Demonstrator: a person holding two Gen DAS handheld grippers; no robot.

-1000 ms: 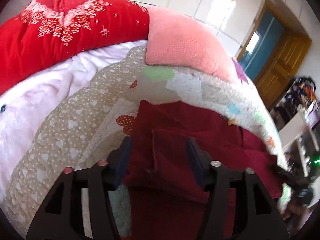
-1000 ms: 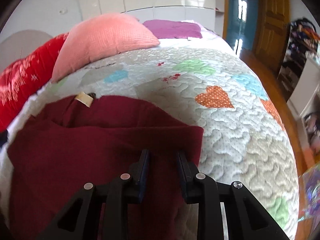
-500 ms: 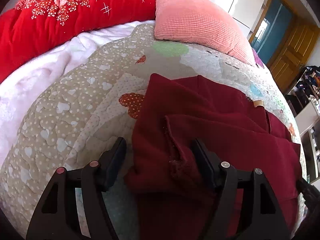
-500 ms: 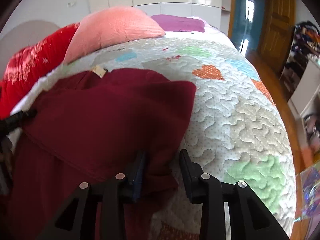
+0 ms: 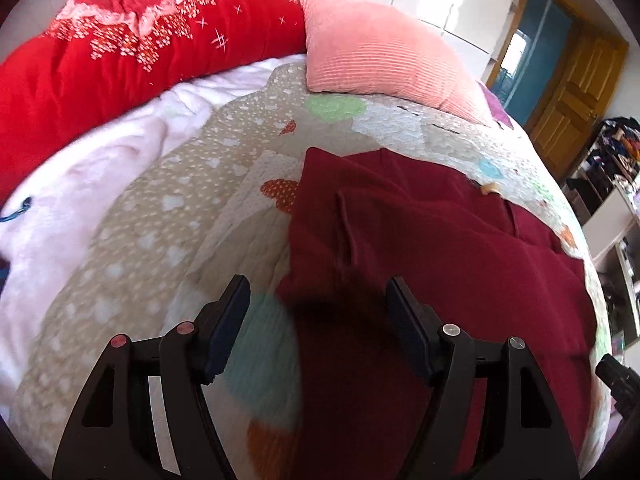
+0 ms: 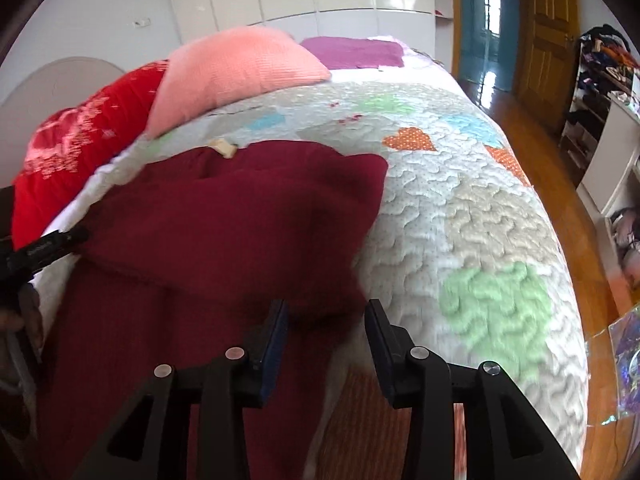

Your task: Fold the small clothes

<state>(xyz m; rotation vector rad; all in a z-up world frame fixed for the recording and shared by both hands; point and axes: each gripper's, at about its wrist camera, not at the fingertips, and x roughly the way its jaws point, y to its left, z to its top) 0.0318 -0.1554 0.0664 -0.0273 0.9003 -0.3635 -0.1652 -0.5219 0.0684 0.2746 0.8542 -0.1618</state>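
— Two grippers, both spread wide and holding nothing. The left gripper (image 5: 316,316) has its jaws parted on either side of the near left corner of the dark red knit garment (image 5: 440,264); the right gripper (image 6: 326,324) stands the same way at the near right edge of the garment (image 6: 240,232).

— Where does the cloth lie?

— Flat on the pale quilted bedspread with coloured heart patches (image 6: 460,208), with one layer doubled over another. A small beige label (image 6: 224,147) shows at the far edge. Beyond it are a salmon-pink ribbed pillow (image 5: 380,60) and a bright red duvet with white floral print (image 5: 120,64).

— What could spoil it from here?

— My guess is the fold itself. The upper layer has a raised ridge near the left corner, and the fabric looks soft and thick. If either jaw closes on only the top layer, the lower one would lag and the doubled part would slide apart.

— And the quilt?

— That worries me too. Its surface is puffy, so a jaw driven low could pinch bedspread along with garment and drag both.

— Anything about the edge?

— The near part of the garment seems to hang toward the front of the bed; an uneven pull from one side could skew the fold or tip the cloth off. The near region is blurred, so I cannot tell how much hangs.
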